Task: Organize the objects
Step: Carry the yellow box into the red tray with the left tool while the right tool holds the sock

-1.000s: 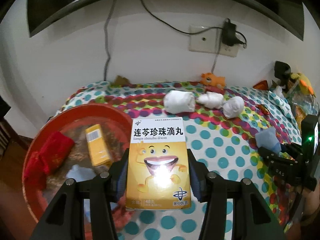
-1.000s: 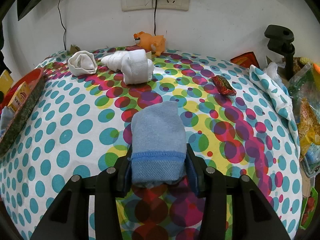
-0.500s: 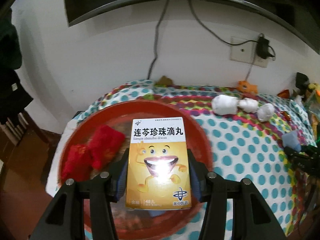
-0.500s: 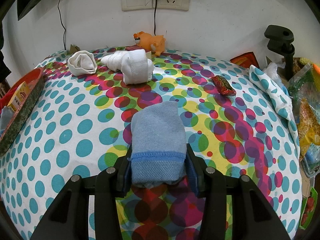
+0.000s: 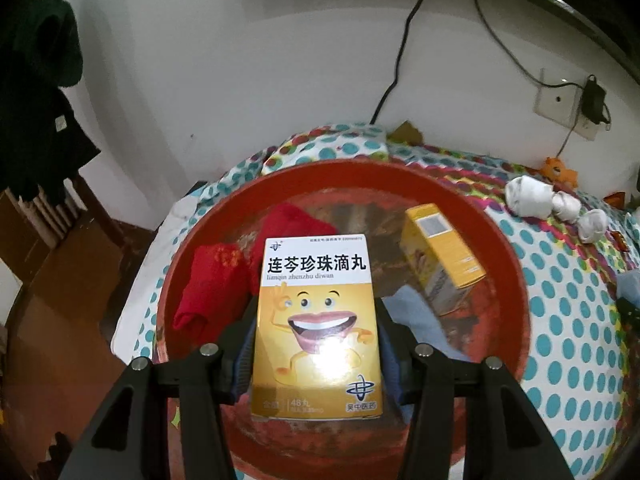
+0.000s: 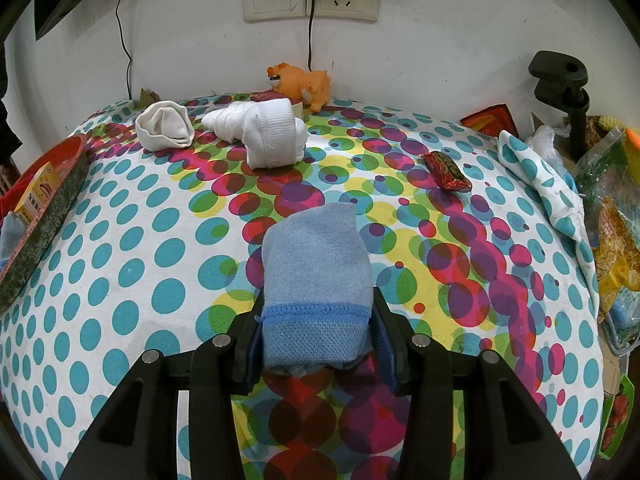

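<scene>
1. The left gripper [image 5: 316,344] had its jaws clamped on the two long sides of a yellow medicine box [image 5: 316,320], held face-up with the printed smiling face toward the camera.
2. That box hung over the red tray [image 5: 512,280], above its near middle and clear of the rim, so the step in hand looked like the drop-off of the box into the tray.
3. The tray already held a red cloth [image 5: 216,280] to the left, a smaller yellow box [image 5: 444,256] tilted at the right, and a pale blue cloth [image 5: 416,312] just beside the jaws on the right.
4. The next move, as I judged it, called for lowering the box onto the bare patch between the red cloth and the smaller box, then letting the jaws go (a flat landing would keep it from tipping onto its neighbours).
5. The right gripper [image 6: 316,336] had its jaws pressed on a rolled blue sock [image 6: 316,280], low over the dotted bench [image 6: 120,280] and well apart from the tray, whose edge showed at the far left of that view.
6. Open room lay between sock and tray: only bare dotted cloth.
7. White rolled socks [image 6: 256,132] and a red wrapped snack [image 6: 446,170] lay farther back, out of that path; the bench edge fell away just left of the tray.
</scene>
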